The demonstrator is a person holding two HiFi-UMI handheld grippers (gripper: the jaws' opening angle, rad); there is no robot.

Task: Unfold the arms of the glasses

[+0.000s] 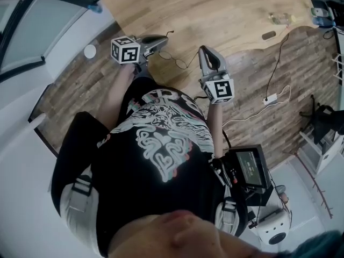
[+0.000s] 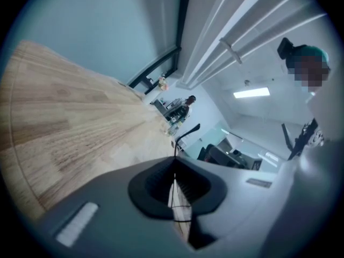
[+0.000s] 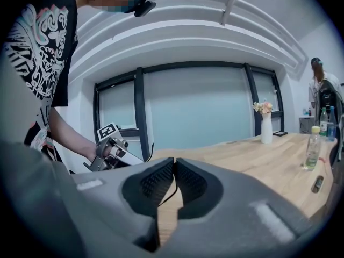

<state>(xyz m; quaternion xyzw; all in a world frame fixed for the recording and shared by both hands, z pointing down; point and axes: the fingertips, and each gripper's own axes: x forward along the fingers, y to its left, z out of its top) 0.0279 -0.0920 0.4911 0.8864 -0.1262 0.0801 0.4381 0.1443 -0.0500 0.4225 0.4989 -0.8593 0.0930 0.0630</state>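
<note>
The left gripper (image 2: 174, 163) has its jaws pressed together on one thin arm of the dark wire-framed glasses (image 1: 180, 63). The right gripper (image 3: 174, 164) is almost closed and pinches another thin wire part of them. The glasses are held over the near edge of the light wooden table (image 1: 215, 15), with their long axis running from one gripper to the other.

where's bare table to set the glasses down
Bare wood runs from beyond the glasses across the middle of the table to its left edge. Crowded at the right end, by the bottle and the small dark object.
</note>
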